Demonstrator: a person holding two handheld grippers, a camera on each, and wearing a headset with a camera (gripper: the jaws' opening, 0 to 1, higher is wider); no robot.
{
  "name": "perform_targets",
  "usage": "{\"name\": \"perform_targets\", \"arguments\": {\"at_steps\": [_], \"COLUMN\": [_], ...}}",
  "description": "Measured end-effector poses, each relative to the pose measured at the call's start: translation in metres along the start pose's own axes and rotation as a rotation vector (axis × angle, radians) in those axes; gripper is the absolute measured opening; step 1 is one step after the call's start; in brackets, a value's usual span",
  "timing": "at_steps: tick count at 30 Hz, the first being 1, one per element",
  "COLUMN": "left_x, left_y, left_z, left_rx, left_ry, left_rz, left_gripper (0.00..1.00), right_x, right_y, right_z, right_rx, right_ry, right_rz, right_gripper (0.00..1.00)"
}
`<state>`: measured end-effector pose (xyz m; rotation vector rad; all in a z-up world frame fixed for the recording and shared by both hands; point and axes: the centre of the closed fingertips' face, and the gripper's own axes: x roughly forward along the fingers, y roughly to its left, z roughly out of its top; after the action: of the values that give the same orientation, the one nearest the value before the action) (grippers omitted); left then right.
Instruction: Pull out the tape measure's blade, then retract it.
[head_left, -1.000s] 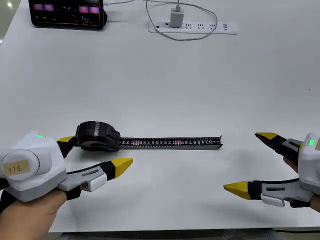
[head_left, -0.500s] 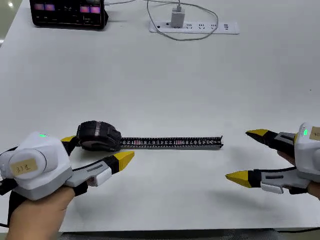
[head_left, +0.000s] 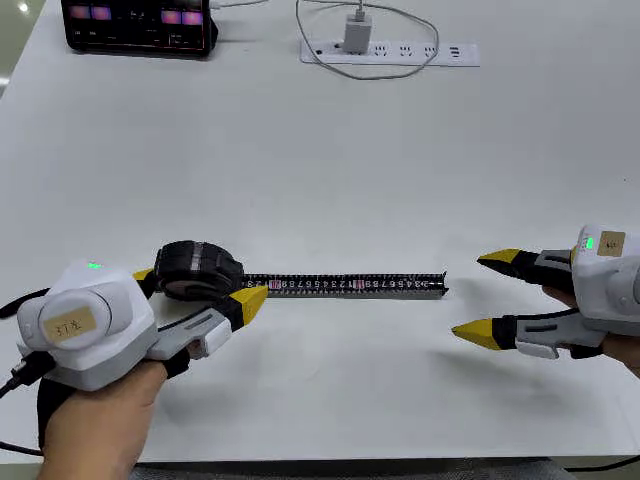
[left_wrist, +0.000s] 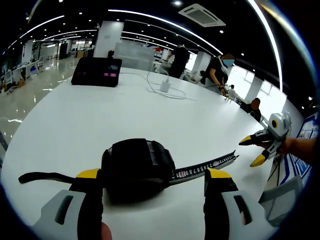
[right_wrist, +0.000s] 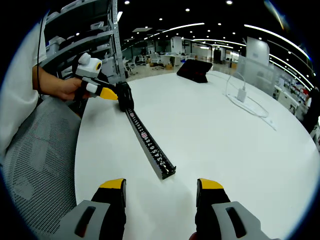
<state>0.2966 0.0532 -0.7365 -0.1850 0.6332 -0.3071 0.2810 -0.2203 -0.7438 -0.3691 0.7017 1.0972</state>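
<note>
The left claw (head_left: 197, 287), released, straddles the case of the one black tape measure (head_left: 200, 265) at 8 o'clock on the white counter (head_left: 330, 160). Its one blade (head_left: 345, 285) lies drawn out flat toward 3 o'clock. The right claw (head_left: 484, 296), also released, hovers just past the blade's end, apart from it. One power strip (head_left: 400, 52) lies at 12 o'clock.

- The tape measure (head_left: 197, 270) is being carried at the left of the surface (head_left: 320, 170), its blade (head_left: 345, 285) lying out rightward.
- Its case is being flanked by the left gripper's (head_left: 195, 288) jaws.
- The blade's tip is being faced by the right gripper (head_left: 476, 295), near but apart.
- A power strip (head_left: 390, 52) and a screen (head_left: 137, 25) are being carried at the far edge.
</note>
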Motion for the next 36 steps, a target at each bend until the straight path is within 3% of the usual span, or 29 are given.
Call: {"name": "perform_targets", "arguments": {"at_steps": [17, 36], "left_x": [0.008, 0.009], "left_y": [0.01, 0.02], "left_z": [0.0, 0.001], "left_rx": [-0.032, -0.069], "left_ry": [-0.015, -0.014], "left_rz": [0.088, 0.14], "left_gripper": [0.72, 0.61], "right_x": [0.013, 0.026], "right_y": [-0.006, -0.009], "right_z": [-0.006, -0.005], "right_rx": [-0.093, -0.125], "right_ry": [0.08, 0.092], "right_rz": [0.074, 0.106], "right_gripper": [0.39, 0.34]}}
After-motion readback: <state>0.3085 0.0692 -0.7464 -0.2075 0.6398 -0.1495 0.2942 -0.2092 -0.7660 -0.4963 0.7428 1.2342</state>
